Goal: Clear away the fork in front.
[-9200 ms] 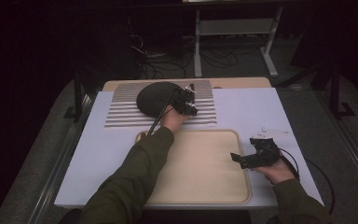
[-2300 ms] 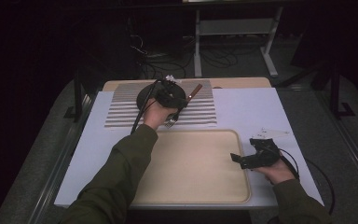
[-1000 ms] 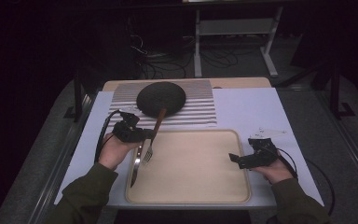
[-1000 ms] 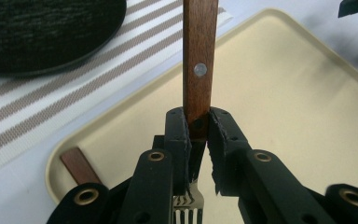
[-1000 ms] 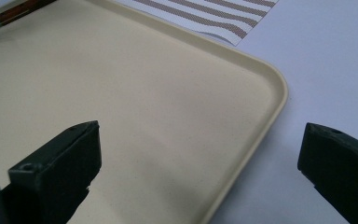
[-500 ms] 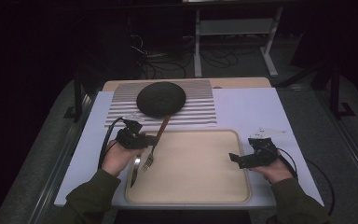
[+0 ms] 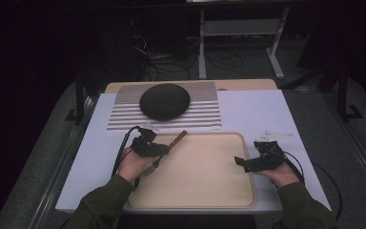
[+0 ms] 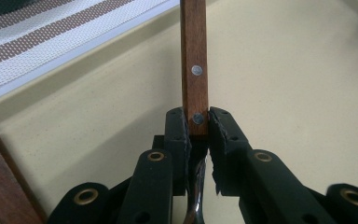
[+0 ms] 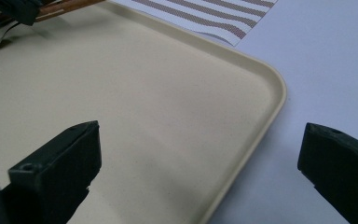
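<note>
A fork with a brown wooden handle and metal tines hangs low over the left part of the beige tray. My left gripper is shut on it. In the left gripper view the two pads clamp the riveted handle near where it meets the metal, so my left gripper grips the fork there. My right gripper rests at the tray's right edge, jaws wide open with nothing between them; the right gripper view shows my right gripper over the tray's corner.
A dark round domed object sits on a brown-and-white striped mat behind the tray. White table surface surrounds them. Another brown wooden piece lies on the tray at the lower left of the left gripper view.
My left hand has come down and nearer with the fork, from above the mat's front edge to low over the tray's left side. The right gripper has stayed still.
</note>
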`<state>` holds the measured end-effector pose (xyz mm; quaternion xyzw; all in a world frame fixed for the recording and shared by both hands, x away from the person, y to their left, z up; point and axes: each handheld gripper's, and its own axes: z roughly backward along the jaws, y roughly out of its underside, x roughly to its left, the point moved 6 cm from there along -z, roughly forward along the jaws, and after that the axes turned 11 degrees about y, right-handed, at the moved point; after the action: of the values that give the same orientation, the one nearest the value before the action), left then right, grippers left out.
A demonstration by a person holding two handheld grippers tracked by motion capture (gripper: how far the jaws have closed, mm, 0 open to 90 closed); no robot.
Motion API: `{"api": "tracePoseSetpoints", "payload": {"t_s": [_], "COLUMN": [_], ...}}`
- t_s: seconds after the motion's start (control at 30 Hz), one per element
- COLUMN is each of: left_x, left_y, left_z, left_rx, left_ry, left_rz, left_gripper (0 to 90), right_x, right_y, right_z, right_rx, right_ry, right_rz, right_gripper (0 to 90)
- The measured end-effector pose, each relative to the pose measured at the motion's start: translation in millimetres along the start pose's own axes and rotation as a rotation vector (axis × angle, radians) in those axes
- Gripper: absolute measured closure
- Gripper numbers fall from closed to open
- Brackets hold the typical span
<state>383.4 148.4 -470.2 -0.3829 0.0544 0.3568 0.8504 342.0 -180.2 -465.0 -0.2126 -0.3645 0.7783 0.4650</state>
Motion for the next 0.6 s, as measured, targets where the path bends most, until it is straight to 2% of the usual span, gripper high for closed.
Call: {"api": "tracePoseSetpoints", "payload": {"t_s": [0.23,0.4,0.5,0.6], "left_x": [1.5,2.1,2.5,1.2], "left_y": [4.9,4.1,-3.0,-15.5], "left_z": [-8.2,-8.5,-7.6,-6.9], "left_rx": [0.024,0.015,0.009,-0.014], "left_ry": [-0.014,-0.008,-0.013,-0.004], "left_rz": [-0.005,-0.012,-0.029,-0.050], "left_gripper": [78.2,76.4,68.2,67.2], "right_x": [0.2,0.4,0.4,0.4], "right_y": [-0.1,0.0,-0.1,-0.1], "right_z": [0.3,0.2,0.2,0.2], "right_rx": [0.000,0.000,0.000,0.000], "right_ry": [0.000,0.000,0.000,0.000], "right_rz": [0.002,0.001,0.002,0.001], "right_gripper": [0.0,0.0,0.0,0.0]}}
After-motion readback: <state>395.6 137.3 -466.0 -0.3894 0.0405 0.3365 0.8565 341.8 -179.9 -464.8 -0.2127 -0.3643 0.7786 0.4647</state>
